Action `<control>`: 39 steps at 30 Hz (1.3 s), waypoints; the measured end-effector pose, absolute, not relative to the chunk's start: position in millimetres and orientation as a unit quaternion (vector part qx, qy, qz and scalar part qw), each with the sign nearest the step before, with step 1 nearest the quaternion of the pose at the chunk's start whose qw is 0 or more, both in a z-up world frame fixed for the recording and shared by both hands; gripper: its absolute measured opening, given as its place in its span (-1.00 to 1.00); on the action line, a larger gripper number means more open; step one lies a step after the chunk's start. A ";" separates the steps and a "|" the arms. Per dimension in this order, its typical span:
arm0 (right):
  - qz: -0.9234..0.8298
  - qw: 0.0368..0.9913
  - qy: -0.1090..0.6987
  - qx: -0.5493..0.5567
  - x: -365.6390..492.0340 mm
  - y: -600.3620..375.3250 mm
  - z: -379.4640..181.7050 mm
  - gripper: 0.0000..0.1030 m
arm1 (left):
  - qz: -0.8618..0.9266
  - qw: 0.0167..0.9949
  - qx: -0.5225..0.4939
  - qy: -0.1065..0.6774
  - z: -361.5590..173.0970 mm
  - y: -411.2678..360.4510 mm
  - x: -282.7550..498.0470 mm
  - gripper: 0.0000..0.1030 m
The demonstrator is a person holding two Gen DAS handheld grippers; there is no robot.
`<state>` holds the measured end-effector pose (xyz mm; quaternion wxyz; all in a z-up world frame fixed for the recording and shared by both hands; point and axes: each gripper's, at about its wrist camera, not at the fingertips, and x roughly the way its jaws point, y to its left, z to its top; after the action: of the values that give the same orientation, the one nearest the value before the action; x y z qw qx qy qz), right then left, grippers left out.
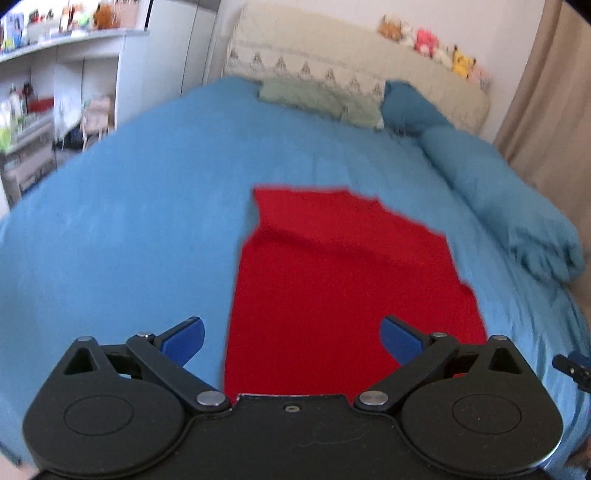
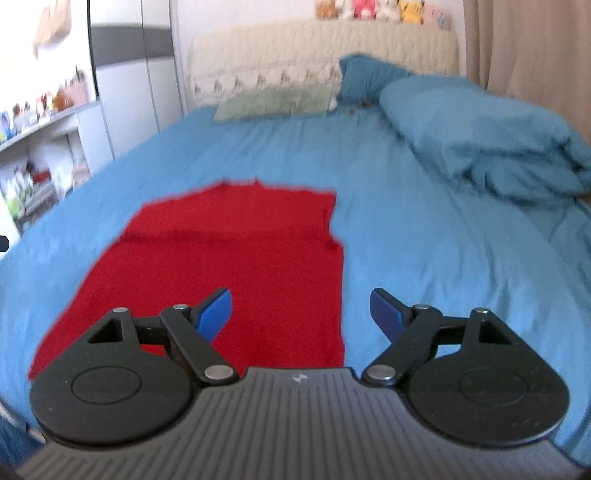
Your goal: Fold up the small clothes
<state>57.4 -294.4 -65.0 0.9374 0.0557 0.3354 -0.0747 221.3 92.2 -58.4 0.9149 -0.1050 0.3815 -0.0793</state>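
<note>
A red garment (image 1: 343, 280) lies flat on the blue bed sheet (image 1: 129, 221), with a crease across its far part. My left gripper (image 1: 292, 339) hangs above the garment's near left edge, open, with nothing between its blue fingers. In the right wrist view the same red garment (image 2: 236, 266) spreads to the left of centre. My right gripper (image 2: 301, 314) is open and empty above the garment's near right edge. A small dark part of the right gripper (image 1: 572, 367) shows at the right edge of the left wrist view.
A bunched blue duvet (image 2: 498, 147) lies along the bed's right side. A green pillow (image 2: 273, 101) and a blue pillow (image 2: 365, 74) rest against the cream headboard (image 2: 295, 48), which carries plush toys (image 2: 384, 9). Shelves (image 1: 44, 92) stand to the left, a curtain (image 1: 546, 103) to the right.
</note>
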 end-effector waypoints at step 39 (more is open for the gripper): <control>-0.105 0.891 0.409 0.165 31.4 -294.1 -151.7 -0.60 | -0.053 0.884 -0.058 0.461 -154.3 75.7 185.6 -0.90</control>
<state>31.4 -294.1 -151.7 0.8912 0.1648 0.4093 -0.1051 185.6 75.7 -154.3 0.8838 -0.0576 0.4613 -0.0527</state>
